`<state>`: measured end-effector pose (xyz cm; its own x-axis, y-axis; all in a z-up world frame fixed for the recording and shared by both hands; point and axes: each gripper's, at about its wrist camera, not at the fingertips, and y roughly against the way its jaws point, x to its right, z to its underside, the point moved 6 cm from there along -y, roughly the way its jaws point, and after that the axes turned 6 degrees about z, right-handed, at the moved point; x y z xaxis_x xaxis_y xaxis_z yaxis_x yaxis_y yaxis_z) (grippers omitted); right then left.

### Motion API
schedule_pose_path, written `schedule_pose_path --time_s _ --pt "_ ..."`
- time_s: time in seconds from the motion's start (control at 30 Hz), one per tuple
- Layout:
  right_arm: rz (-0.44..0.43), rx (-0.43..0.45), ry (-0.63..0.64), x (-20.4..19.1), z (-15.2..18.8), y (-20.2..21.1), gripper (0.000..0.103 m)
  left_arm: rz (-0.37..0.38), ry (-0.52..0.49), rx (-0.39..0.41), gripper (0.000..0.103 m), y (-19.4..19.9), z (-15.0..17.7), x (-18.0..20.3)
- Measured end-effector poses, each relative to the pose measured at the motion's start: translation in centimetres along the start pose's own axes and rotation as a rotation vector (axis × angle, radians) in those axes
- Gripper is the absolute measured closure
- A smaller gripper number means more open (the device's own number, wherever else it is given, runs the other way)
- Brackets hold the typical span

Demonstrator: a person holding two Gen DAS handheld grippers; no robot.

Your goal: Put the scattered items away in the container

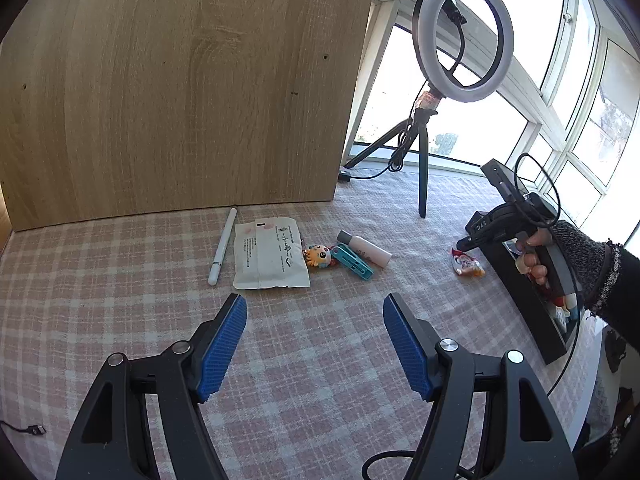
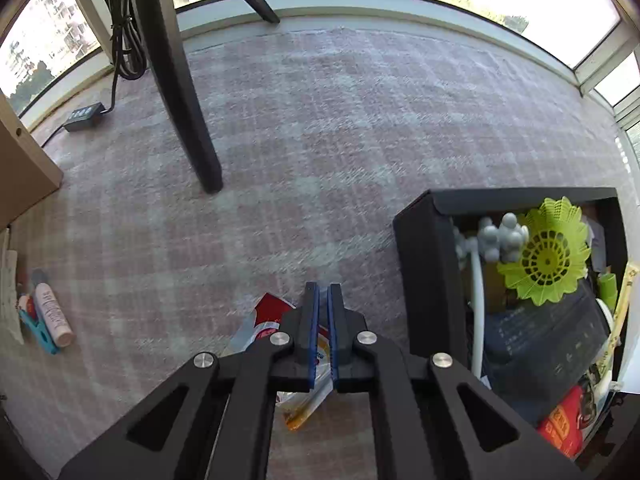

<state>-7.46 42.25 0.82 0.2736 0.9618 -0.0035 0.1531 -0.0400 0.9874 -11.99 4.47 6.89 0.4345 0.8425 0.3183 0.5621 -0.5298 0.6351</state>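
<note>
My left gripper (image 1: 315, 312) is open and empty above the checked cloth. Ahead of it lie a white pen (image 1: 222, 245), a white paper packet (image 1: 269, 257), a small orange toy figure (image 1: 318, 257), a teal clip (image 1: 352, 264) and a small white bottle (image 1: 364, 249). My right gripper (image 2: 323, 292) is shut on a red, white and orange snack packet (image 2: 267, 316), seen in the left view (image 1: 466, 262) just left of the black box (image 2: 424, 264). The box holds a green shuttlecock (image 2: 546, 252), a grey toy and other items.
A wooden panel (image 1: 180, 80) stands at the back left. A ring light on a black tripod (image 1: 464, 36) stands behind the items, one leg (image 2: 176, 80) near my right gripper. A black cable switch (image 2: 83, 117) lies by the window.
</note>
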Motion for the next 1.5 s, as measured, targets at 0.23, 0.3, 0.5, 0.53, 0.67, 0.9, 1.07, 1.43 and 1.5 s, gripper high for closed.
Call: schedule_pose_path --time_s 0.23,0.3,0.5,0.53,0.67,0.9,1.07,1.43,1.5 --pt "-0.170 0.086 -0.016 0.3 1.8 5.0 0.097 0.006 0.023 -0.006 0.035 0.0 0.3 -0.5" --pt "-0.207 0.050 -0.024 0.0 3.5 4.1 0.096 0.008 0.014 -0.018 0.035 -0.3 0.5 -0.2" --pt "-0.145 0.210 0.094 -1.6 10.6 5.4 0.047 -0.006 0.014 -0.067 0.035 -3.0 0.6 1.2" --pt "-0.152 0.229 0.091 -1.7 11.5 5.4 0.047 -0.005 0.010 -0.073 0.035 -3.6 0.4 1.7" --pt "-0.150 0.260 0.084 -2.1 13.5 4.6 0.047 -0.001 -0.022 -0.092 0.035 -6.8 -1.4 4.0" --pt "-0.145 0.262 0.079 -2.7 13.9 3.0 0.047 0.015 -0.030 -0.171 0.035 -14.0 -4.0 6.7" --pt "-0.145 0.258 0.069 -2.4 13.9 2.5 0.047 -0.035 -0.029 -0.227 0.039 -17.8 -4.3 6.8" --pt "-0.113 0.277 0.124 -3.6 13.5 2.2 0.047 -0.099 -0.136 -0.274 0.039 -20.7 -3.1 7.3" --pt "-0.105 0.287 0.139 -3.9 13.7 2.2 0.047 -0.088 -0.141 -0.266 0.043 -20.6 -3.0 7.2"
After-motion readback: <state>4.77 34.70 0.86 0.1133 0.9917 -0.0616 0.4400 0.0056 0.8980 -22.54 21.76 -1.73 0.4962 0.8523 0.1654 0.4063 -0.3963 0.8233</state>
